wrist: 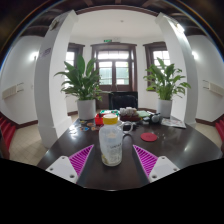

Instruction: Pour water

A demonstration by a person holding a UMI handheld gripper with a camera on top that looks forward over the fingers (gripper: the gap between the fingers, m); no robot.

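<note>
A clear glass jar (111,144) stands upright on the dark round table (60,146), between my two fingers and a little ahead of them. My gripper (113,160) is open, with the magenta pads (81,158) spread wide, one at each side of the jar and a clear gap at both sides. Behind the jar sits a cluster of small items, among them an orange-capped bottle (99,119) and a yellowish cup (110,119). A red lid or coaster (149,136) lies to the right, beyond the right finger.
Two potted plants in white pots stand beyond the table, one on the left (85,90) and one on the right (164,85). White pillars flank them. A dark chair back (123,100) is at the far side, with doors and windows behind.
</note>
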